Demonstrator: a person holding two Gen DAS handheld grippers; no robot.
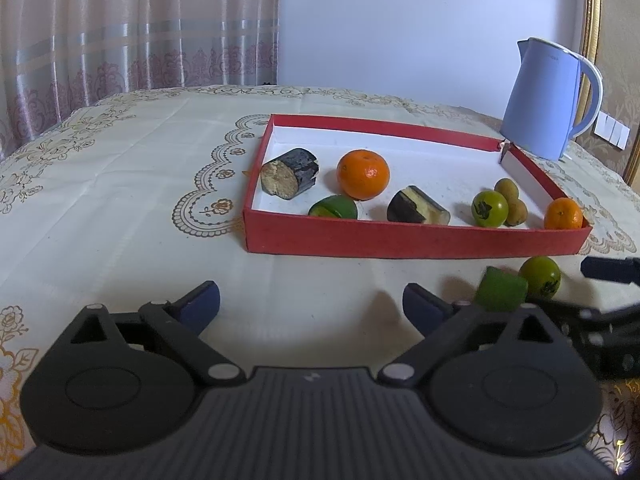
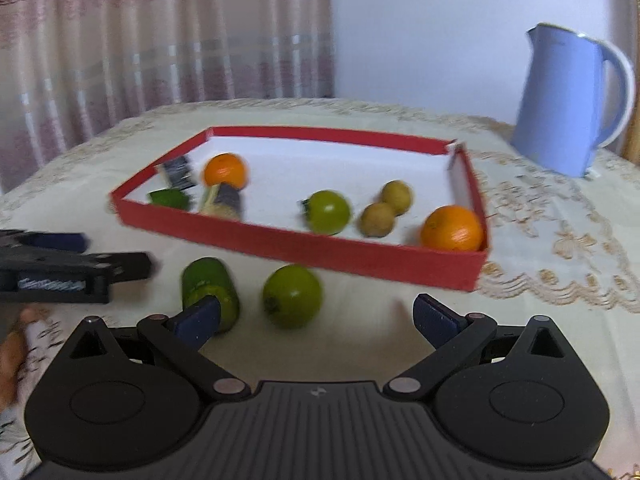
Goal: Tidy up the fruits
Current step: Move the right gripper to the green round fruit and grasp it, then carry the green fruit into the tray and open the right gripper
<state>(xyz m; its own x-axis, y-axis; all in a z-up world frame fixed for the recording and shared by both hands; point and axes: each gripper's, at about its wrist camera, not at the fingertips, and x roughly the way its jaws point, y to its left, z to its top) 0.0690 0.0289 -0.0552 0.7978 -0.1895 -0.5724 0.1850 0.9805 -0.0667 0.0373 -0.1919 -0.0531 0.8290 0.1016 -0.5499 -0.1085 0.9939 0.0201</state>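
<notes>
**Two green pieces wait outside the red box**

On the left, the left tool [image 1: 311, 304] hovers low over bare tabletop [image 1: 120, 200], released, its blue pads spread wide with nothing between them. It points at the near-left corner of the red box [image 1: 416, 242], so it seems parked clear of the work, not reaching.

Inside the box, left to right, lie a dark cut chunk [image 1: 290, 174], a large orange [image 1: 363, 174], a green wedge [image 1: 334, 208], a second dark chunk [image 1: 418, 208], a green round fruit [image 1: 489, 208] touching two small brown fruits [image 1: 510, 202], and a small orange [image 1: 564, 214] in the near-right corner. The sorting looks mostly done.

Outside, just before the box's near wall, a green cut cylinder [image 2: 210, 294] and a green round fruit [image 2: 292, 296] rest on the cloth. The right tool [image 2: 316, 320] is also released, jaws wide, the round fruit roughly ahead between them; its left pad overlaps the cylinder, though contact is unclear through the blur.

The box wall stands between these pieces and their place, so each probably needs lifting over. The blue kettle [image 2: 568, 100] stands far right, well apart.
</notes>
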